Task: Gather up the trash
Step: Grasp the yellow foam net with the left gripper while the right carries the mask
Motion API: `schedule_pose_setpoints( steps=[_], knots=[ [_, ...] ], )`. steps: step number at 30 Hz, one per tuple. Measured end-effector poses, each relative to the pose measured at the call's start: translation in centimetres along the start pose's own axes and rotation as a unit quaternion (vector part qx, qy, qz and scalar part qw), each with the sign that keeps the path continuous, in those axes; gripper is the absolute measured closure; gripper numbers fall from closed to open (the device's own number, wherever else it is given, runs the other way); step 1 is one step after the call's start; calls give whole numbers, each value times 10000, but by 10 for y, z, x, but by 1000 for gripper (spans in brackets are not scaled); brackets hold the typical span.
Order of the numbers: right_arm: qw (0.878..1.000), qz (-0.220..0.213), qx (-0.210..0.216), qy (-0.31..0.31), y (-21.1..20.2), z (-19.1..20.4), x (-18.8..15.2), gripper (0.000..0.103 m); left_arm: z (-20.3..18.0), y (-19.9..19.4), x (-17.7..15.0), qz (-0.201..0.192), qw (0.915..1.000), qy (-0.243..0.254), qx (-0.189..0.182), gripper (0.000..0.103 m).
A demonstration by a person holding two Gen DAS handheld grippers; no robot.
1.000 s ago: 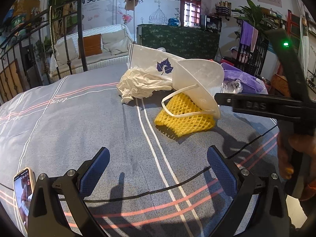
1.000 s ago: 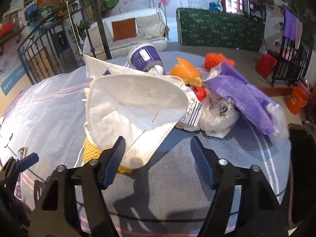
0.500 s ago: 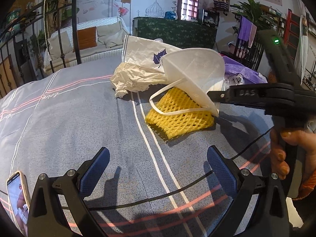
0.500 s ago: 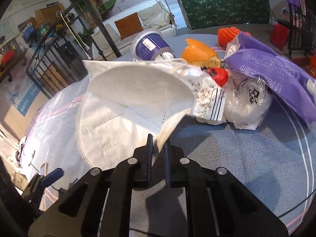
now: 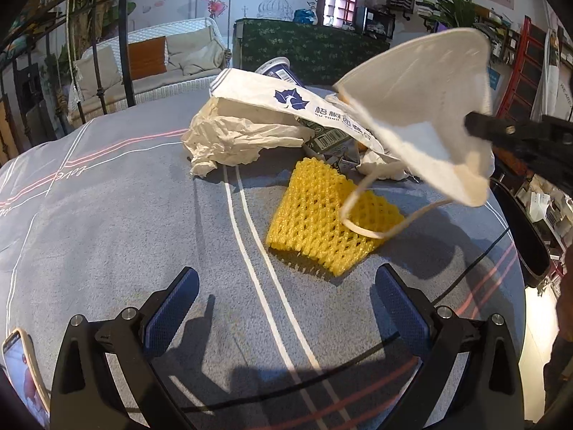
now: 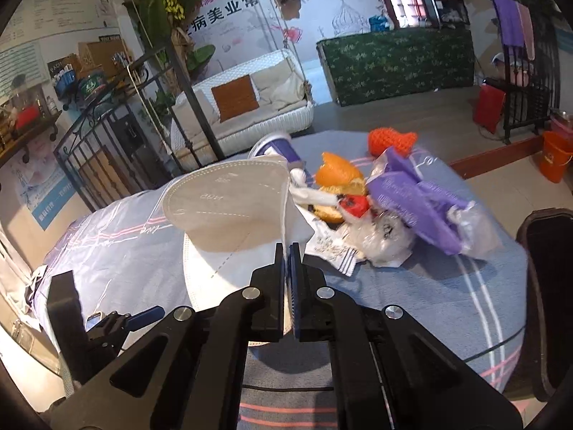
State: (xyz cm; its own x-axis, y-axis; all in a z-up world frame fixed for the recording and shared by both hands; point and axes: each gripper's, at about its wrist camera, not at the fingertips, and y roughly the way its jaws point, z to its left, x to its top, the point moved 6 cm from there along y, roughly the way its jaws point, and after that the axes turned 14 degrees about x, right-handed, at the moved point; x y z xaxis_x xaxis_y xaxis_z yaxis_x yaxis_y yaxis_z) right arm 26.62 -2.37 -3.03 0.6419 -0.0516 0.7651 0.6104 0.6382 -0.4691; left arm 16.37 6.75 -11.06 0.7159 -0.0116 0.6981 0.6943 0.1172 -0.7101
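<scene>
My right gripper (image 6: 287, 251) is shut on a white face mask (image 6: 229, 211) and holds it in the air above the table; in the left wrist view the mask (image 5: 422, 107) hangs at the upper right with its ear loop dangling over a yellow foam net (image 5: 329, 222). My left gripper (image 5: 284, 304) is open and empty, low over the grey tablecloth (image 5: 107, 197), in front of the net. A crumpled white paper bag (image 5: 250, 122) lies behind the net.
A trash pile lies on the table: orange peel (image 6: 338, 175), a purple bag (image 6: 415, 200), clear plastic (image 6: 383, 236), an orange net (image 6: 392, 141), a purple cup (image 6: 274, 147). A phone (image 5: 25, 376) lies at the near left. A dark bin rim (image 6: 548, 286) stands at the right edge.
My right gripper shut on the mask and lifted it up off the yellow net and the pile. The left gripper stayed open and moved slightly closer to the net.
</scene>
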Motion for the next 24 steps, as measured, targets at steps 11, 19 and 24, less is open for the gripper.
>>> schedule_pose_setpoints(
  steps=[11, 19, 24],
  knots=[
    [9986, -452, -261, 78, -39, -17, 3, 99, -26, 17, 24, 59, 9990, 419, -170, 6],
    [9970, -611, -456, 127, -59, -27, 1, 99, -32, 33, 20, 455, 9975, 399, -366, 26],
    [9966, -623, -482, 227, -62, -33, -6, 99, -21, 34, 21, 498, 9975, 25, -498, 48]
  ],
)
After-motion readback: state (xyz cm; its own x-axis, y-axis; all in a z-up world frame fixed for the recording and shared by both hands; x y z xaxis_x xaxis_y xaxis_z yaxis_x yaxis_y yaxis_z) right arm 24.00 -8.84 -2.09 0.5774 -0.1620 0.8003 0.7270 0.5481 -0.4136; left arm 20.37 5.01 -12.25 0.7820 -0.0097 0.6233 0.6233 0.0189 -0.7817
